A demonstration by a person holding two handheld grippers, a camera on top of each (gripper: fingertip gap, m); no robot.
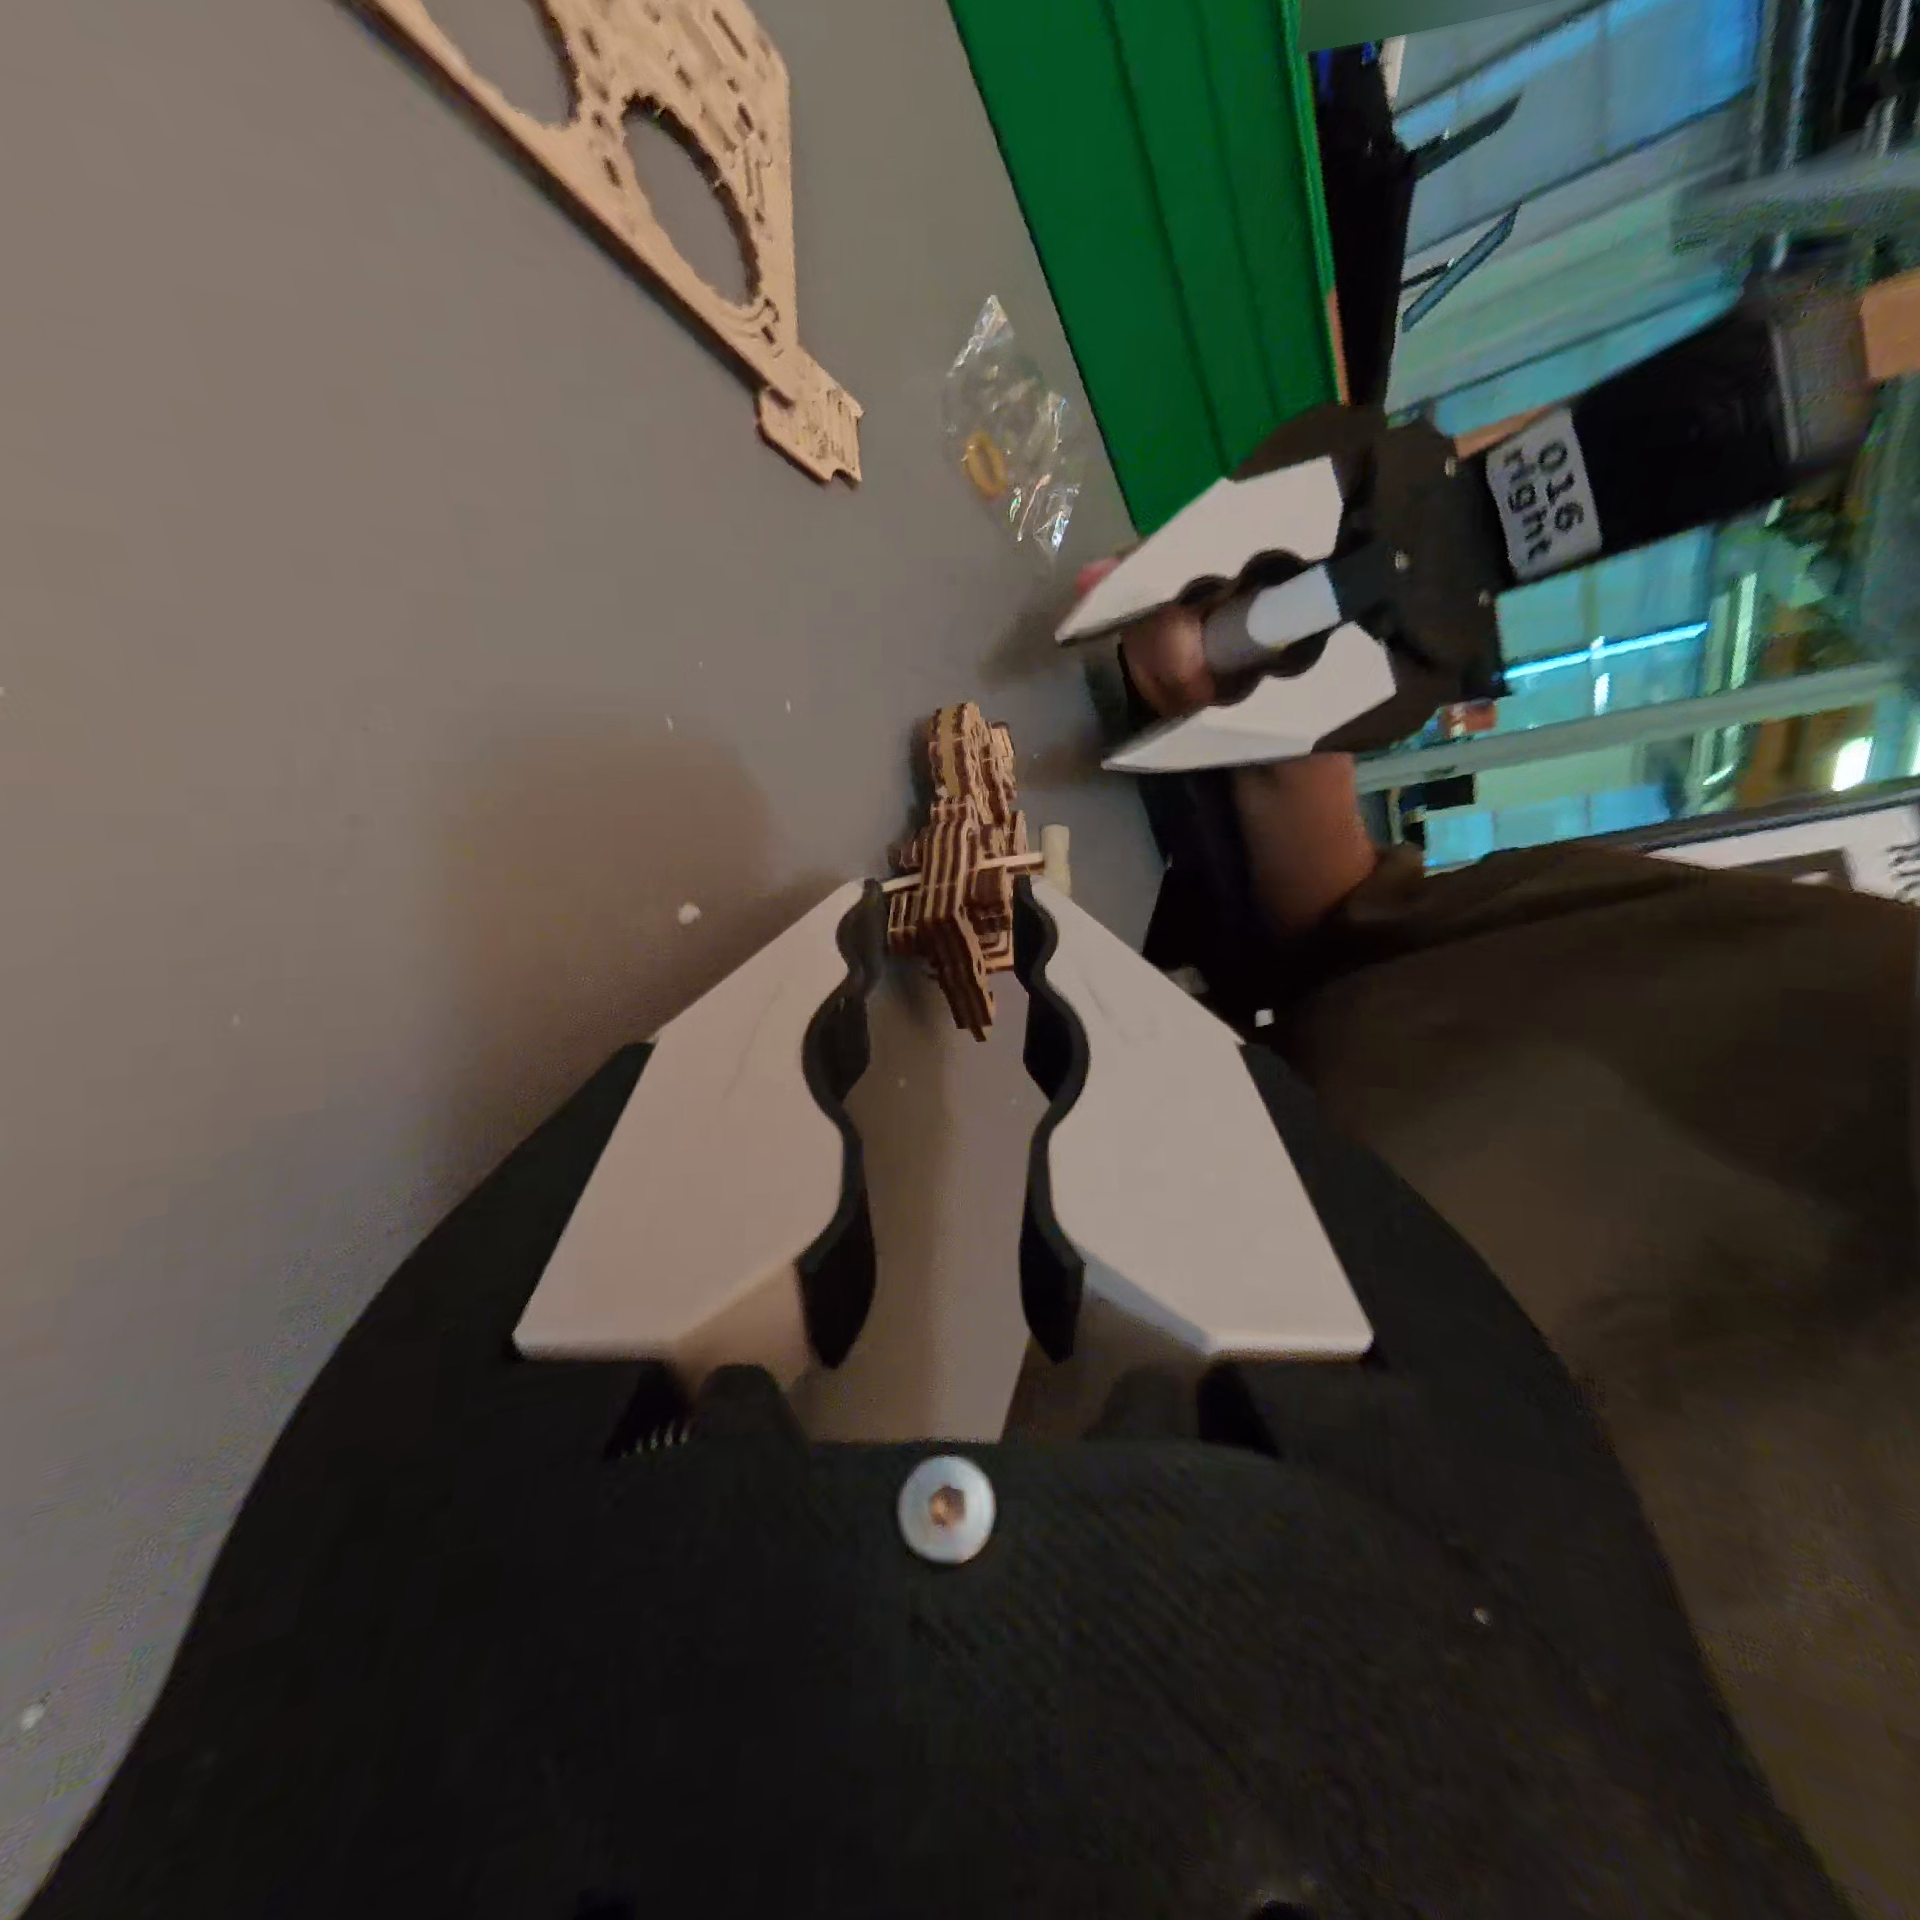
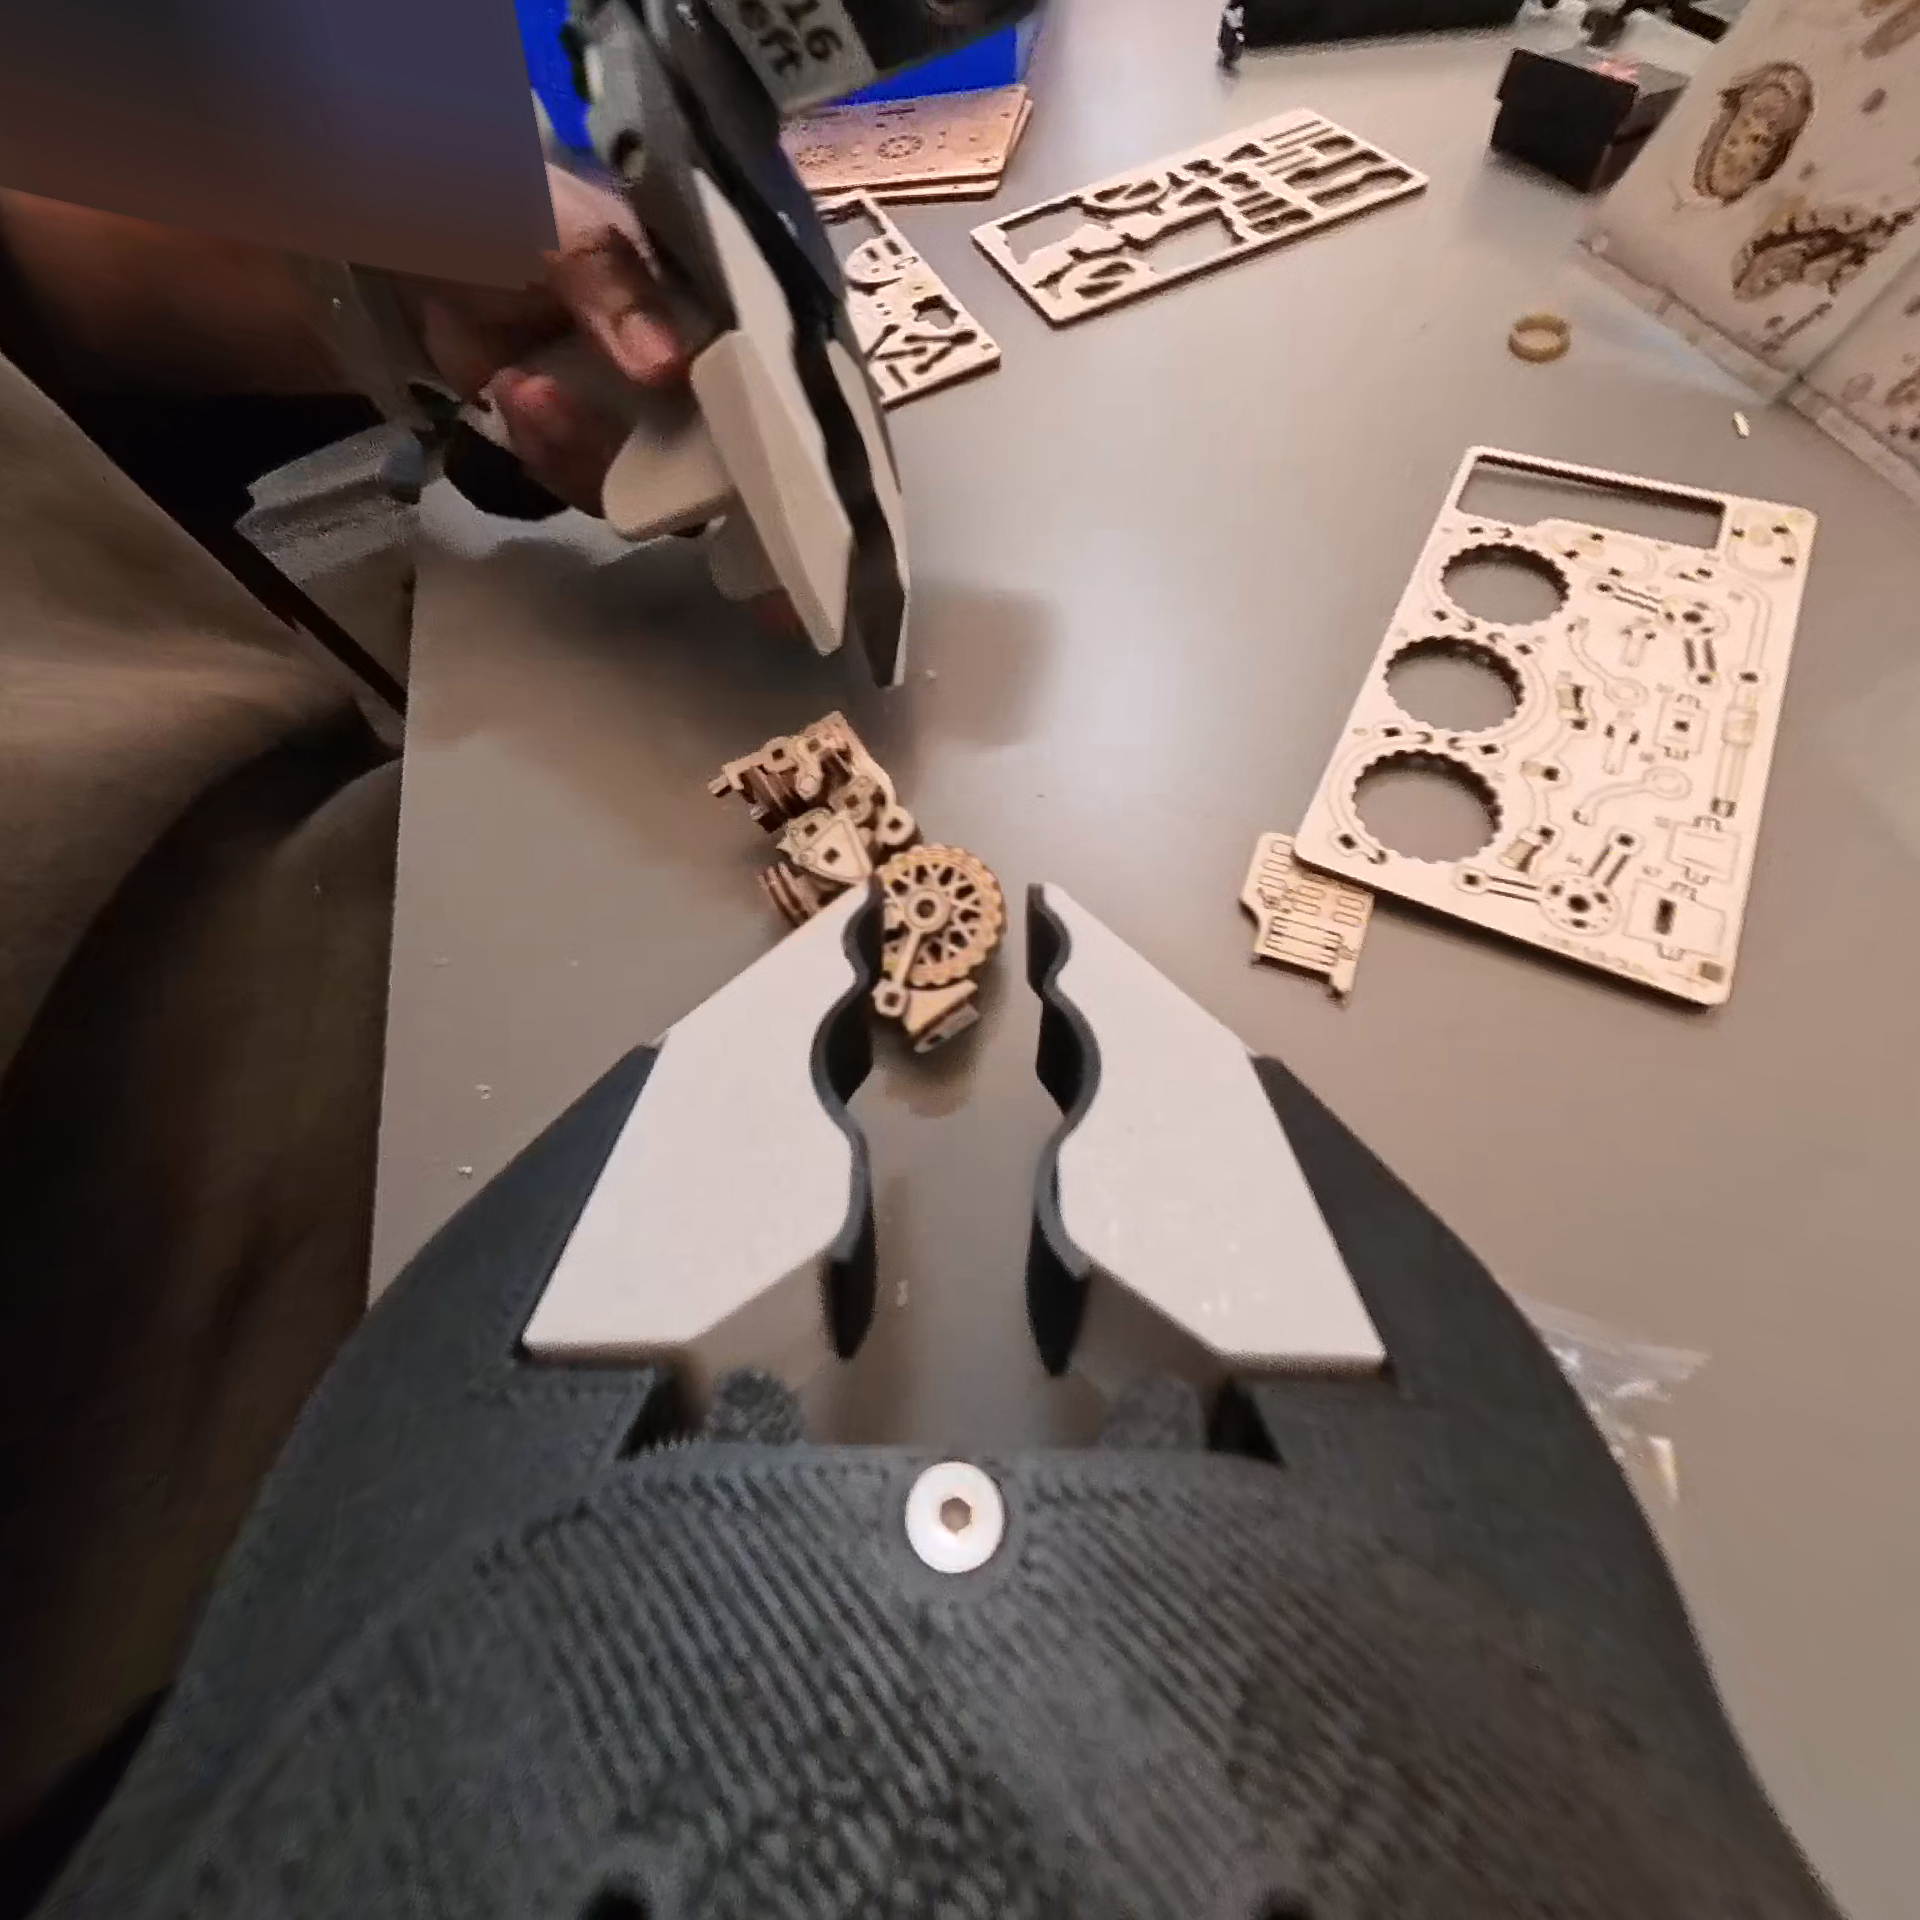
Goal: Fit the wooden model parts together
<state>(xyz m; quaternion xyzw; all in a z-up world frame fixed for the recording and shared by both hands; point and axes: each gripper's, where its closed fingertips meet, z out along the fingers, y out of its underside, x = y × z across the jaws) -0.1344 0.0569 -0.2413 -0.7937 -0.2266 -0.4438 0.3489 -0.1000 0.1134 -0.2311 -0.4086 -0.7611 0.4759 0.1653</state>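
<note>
A small wooden model assembly (image 2: 831, 821) with a spoked gear wheel (image 2: 940, 920) lies on the grey table (image 2: 1143, 582) near its front edge. My right gripper (image 2: 948, 904) is open and empty, its tips on either side of the wheel and low over it. My left gripper (image 2: 868, 644) hangs just behind the model, tips down, apart from it. In the left wrist view the model (image 1: 961, 883) sits just beyond my open left gripper (image 1: 951, 904), a thin wooden axle crossing between the tips. The right gripper (image 1: 1086, 698) shows open beyond it.
Laser-cut wooden part sheets lie around: one with three round holes (image 2: 1538, 727), a small piece (image 2: 1309, 925), others at the back (image 2: 1195, 208). A wooden ring (image 2: 1540, 338), a black box (image 2: 1579, 104), a plastic bag (image 1: 1008, 436) and a green board (image 1: 1164, 229) are nearby. My right fingertips sit around 8 cm from my left ones. From the right gripper's tips to the small piece (image 2: 1309, 925) is close to 7 cm. My left wrist view (image 1: 826, 416) looks at it from another angle.
</note>
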